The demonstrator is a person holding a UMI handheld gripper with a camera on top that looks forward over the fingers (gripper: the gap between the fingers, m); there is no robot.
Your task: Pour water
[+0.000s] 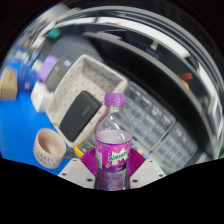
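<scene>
The clear plastic bottle with a purple cap and purple label [113, 140] is the landmark here. It stands upright between the two fingers of the gripper [112, 172], its long axis running straight up from them, cap at the top. The magenta pads [88, 160] sit against the lower body of the bottle on both sides with no gap that I can make out, so I judge the fingers to be pinching it.

To the left of the bottle and a little lower stands a small cream ceramic cup [49, 148], open mouth upward, apart from the bottle, resting on a blue table surface [20, 125]. Behind the bottle lies a white perforated plastic basket [85, 95], and to the bottle's right a pale computer keyboard [160, 125].

The coming move probably turns on this: the cup lies to the left of the held bottle, so the bottle's neck would need to tip leftward over that rim
</scene>
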